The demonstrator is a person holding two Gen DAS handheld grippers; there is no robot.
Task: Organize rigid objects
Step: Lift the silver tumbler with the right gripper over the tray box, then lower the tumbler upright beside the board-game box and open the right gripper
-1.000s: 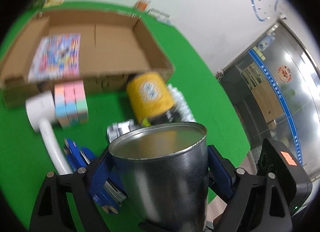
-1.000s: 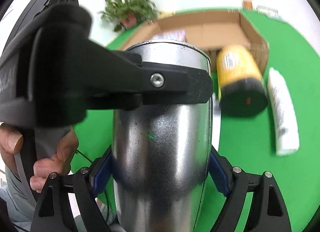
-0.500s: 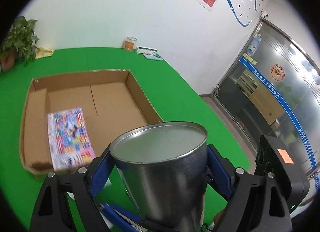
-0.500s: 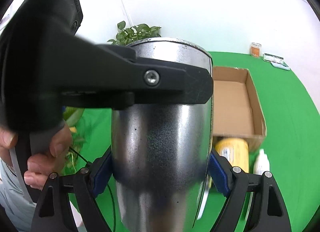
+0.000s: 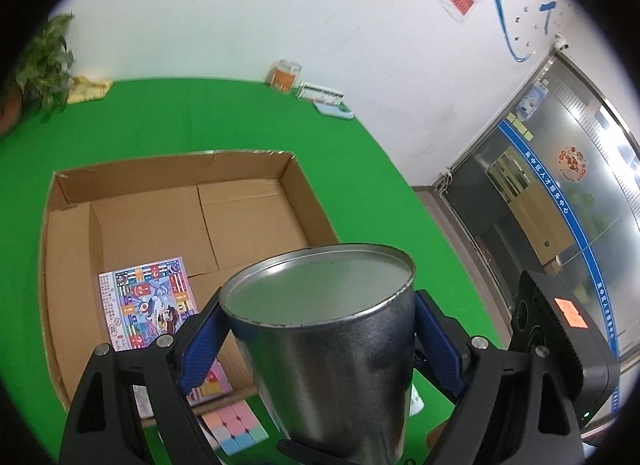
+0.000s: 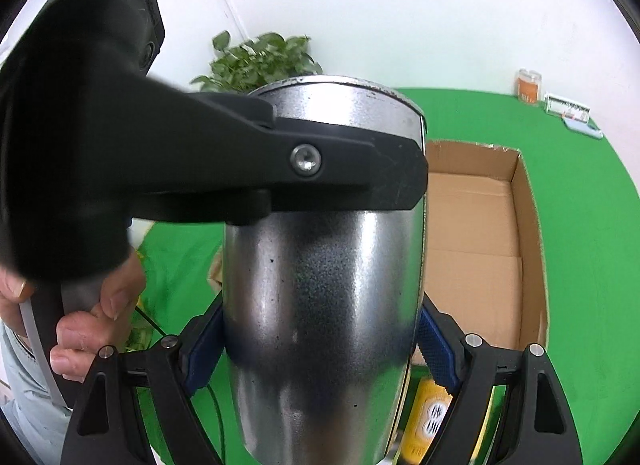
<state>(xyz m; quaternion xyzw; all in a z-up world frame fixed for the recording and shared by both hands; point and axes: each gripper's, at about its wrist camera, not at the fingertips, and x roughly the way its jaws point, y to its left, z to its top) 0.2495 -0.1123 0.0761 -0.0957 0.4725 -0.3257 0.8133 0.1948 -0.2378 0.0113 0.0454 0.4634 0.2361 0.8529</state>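
A tapered silver metal cup (image 5: 320, 329) fills lower centre, clamped between the blue pads of both the left gripper (image 5: 318, 329) and the right gripper (image 6: 320, 341), jaws wide. Only the left view shows the colourful printed sheet (image 5: 150, 305) inside the brown cardboard box (image 5: 304, 185); its writing is unreadable. Only the right view shows the yellow canister (image 6: 430, 421), lower right.

metal cup (image 5: 328, 329) lifted higher, carried over cardboard box (image 5: 168, 221)
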